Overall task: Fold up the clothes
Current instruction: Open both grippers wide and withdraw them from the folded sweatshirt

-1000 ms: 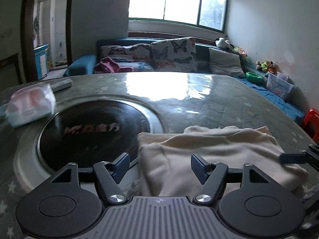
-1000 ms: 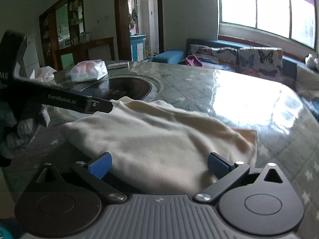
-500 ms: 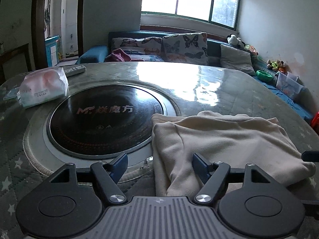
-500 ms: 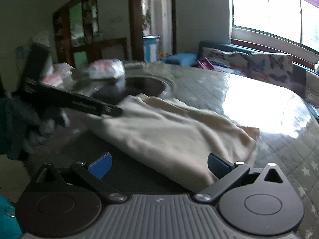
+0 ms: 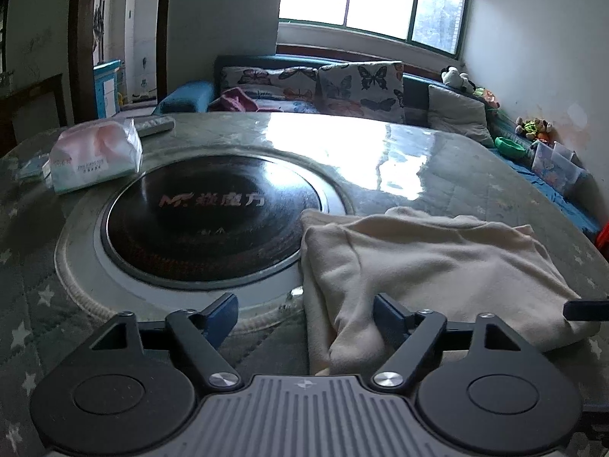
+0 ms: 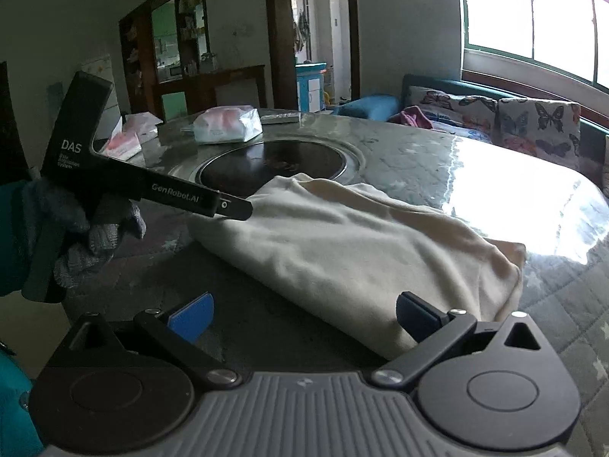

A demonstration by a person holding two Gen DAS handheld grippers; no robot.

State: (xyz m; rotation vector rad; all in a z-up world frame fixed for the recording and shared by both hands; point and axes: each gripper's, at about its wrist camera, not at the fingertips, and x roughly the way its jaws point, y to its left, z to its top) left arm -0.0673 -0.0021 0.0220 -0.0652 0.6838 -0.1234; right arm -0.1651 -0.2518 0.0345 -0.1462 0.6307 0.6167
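**Cream garment lies folded on the round table, both grippers spread**

A round table [image 5: 449, 160] with a glossy, star-patterned cover fills both views, a dark circular hob plate [image 5: 213, 224] sunk into its middle. On the near side of the table, overlapping the plate's pale rim, lies the cream garment [image 5: 430, 270]. It is soft, plain knit, folded into a thick rough rectangle with rounded, slightly puffed edges and a few shallow creases across the top layer. From the right wrist view it runs as a long slab [image 6: 354, 251] slanting toward the camera.

The left gripper [image 5: 304, 310] has just been opening; its jaws stand wide around the garment's near corner, pads clear of the cloth. The right gripper [image 6: 304, 314] is also spread, its right pad just beside the folded edge, nothing pinched. A gloved hand [image 6: 83, 236] holds the left tool.
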